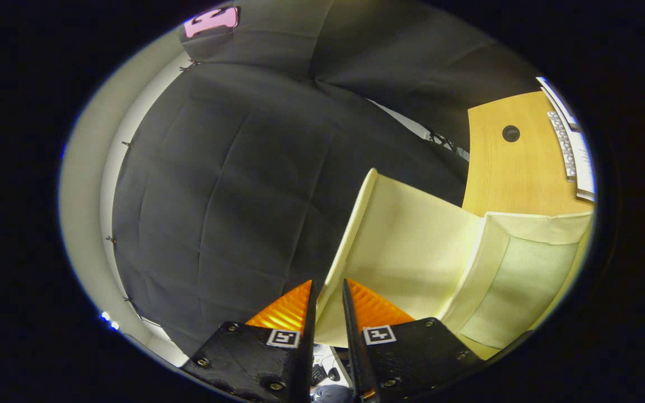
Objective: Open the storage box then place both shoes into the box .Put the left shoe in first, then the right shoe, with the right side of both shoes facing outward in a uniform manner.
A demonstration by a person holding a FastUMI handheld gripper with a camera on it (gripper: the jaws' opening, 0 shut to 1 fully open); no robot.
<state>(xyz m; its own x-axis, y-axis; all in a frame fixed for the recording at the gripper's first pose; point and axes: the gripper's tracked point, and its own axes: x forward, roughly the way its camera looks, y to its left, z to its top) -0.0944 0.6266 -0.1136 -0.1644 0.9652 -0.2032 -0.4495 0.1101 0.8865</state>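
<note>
I have my gripper (pixel 328 288) narrowed down on the near edge of the storage box lid (pixel 406 246), a pale cream panel whose rim runs right into the slim gap between my two fingers; both fingers look pressed on that edge, one on each face, though the contact itself is partly hidden by the fingers. The lid stands swung up and tilted, hinged along its right side to the storage box (pixel 524 274), whose cream wall and paler inner panel sit just right of the lid. Beyond the box, to the far right, lies a wooden desk (pixel 513 168) with a round cable hole. I judge I am in the opening step: the lid is raised, yet the box is not fully laid open, and no shoe is in sight. The next move, as I see it, calls for carrying the lid on over its hinge without letting the thin edge slip from my fingers, then letting go and turning to find the left shoe, which must go in first.
</note>
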